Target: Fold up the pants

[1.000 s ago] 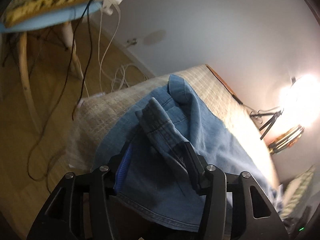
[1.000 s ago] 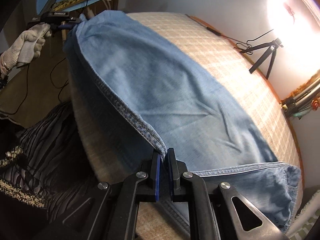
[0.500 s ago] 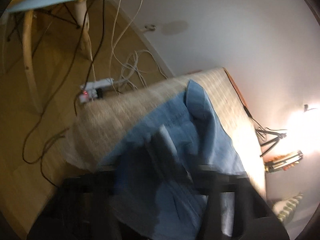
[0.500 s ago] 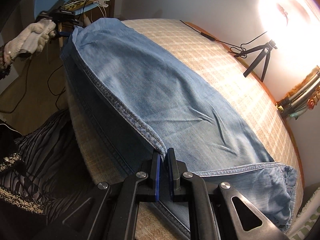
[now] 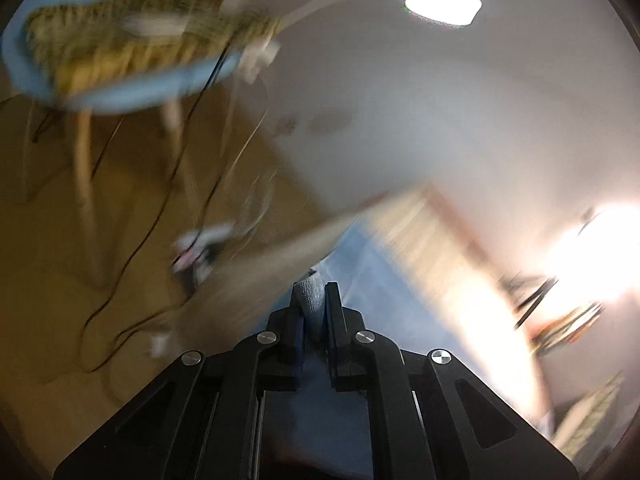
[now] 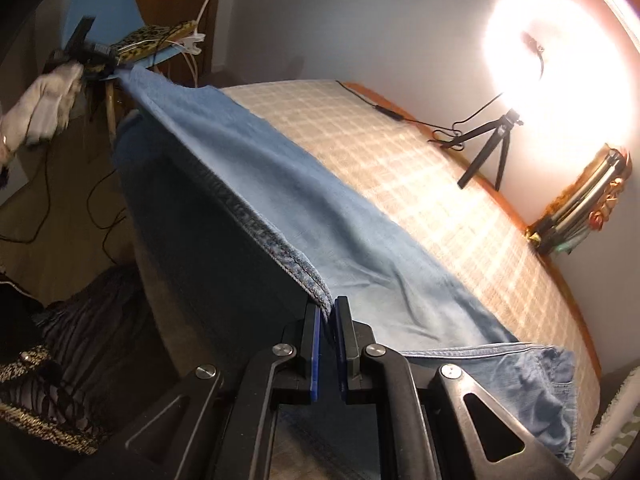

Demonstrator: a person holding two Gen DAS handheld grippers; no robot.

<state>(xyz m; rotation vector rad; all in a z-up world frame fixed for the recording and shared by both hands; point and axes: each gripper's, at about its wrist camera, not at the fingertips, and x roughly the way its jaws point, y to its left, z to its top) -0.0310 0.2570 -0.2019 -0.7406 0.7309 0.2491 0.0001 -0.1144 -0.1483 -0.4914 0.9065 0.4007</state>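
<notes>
Light blue denim pants [image 6: 280, 184] stretch along the near side of a bed with a beige checked cover [image 6: 420, 168]. My right gripper [image 6: 327, 308] is shut on the stitched edge of the pants, lifting it off the bed. Far off at the upper left, the left gripper [image 6: 94, 50], held by a white-gloved hand [image 6: 44, 108], pulls the other end taut. In the blurred left wrist view, my left gripper [image 5: 314, 298] is shut on a bunched fold of the pants [image 5: 312, 300]. The lifted cloth hangs down toward the bed's edge.
A blue chair [image 6: 104, 12] with a patterned cushion stands past the bed's far end, with cables [image 5: 152, 240] and a power strip [image 5: 200, 248] on the wooden floor. A small tripod [image 6: 488, 144] and a bright ring light [image 6: 552, 60] stand by the wall. Dark striped cloth [image 6: 80, 360] lies lower left.
My left gripper has shut on the bunched denim and lifted it away from the bed's end. The pants edge between both grippers now stands raised and taut. The right gripper kept its grip.
</notes>
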